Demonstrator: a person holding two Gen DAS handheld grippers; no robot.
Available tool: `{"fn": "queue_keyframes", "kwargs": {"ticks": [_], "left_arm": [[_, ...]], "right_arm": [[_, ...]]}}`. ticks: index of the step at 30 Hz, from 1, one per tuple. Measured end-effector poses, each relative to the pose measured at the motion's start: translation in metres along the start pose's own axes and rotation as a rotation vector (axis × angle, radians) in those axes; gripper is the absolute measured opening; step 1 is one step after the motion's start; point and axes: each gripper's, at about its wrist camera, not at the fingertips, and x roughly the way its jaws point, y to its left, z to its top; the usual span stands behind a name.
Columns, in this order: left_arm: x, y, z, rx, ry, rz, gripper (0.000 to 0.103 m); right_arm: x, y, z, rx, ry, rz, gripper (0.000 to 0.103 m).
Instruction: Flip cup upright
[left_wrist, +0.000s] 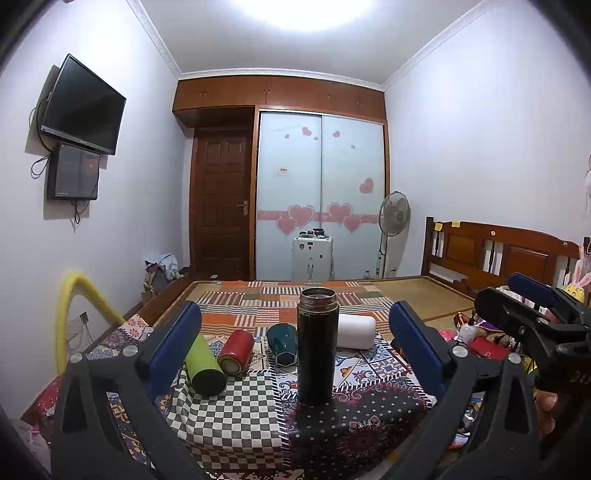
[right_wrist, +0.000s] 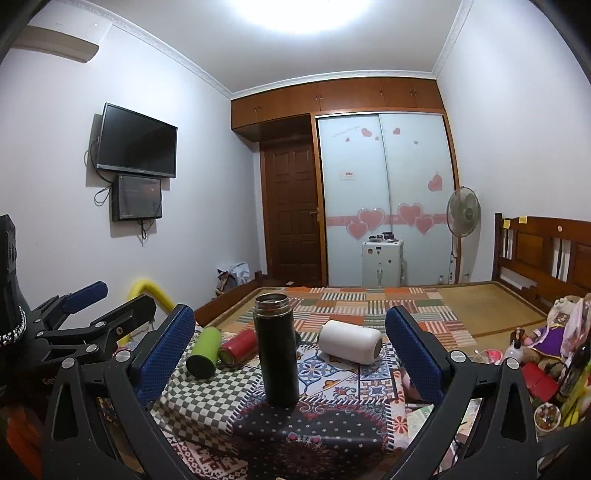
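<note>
We are holding our left gripper (left_wrist: 295, 350) and our right gripper (right_wrist: 290, 354) wide apart, and both are gripping nothing. The black cup (left_wrist: 317, 345) is standing up straight on the patchwork cloth (left_wrist: 236, 413), in the middle and nearest to us, with its mouth facing up. Four more cups are lying on their sides behind it: the green cup (left_wrist: 205, 369) far left, the red cup (left_wrist: 236, 352) next, then the teal cup (left_wrist: 282, 345), and the white cup (right_wrist: 351, 341) on the right.
</note>
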Motion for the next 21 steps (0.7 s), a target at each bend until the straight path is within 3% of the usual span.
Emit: {"fn": "queue_keyframes", "kwargs": {"ticks": [21], "left_arm": [[0.0029,-0.0070,-0.0001,0.017,0.005,-0.022,0.103]], "right_arm": [[-0.0011,-0.0015,0.0014,0.004,-0.007,-0.011,0.103]]}}
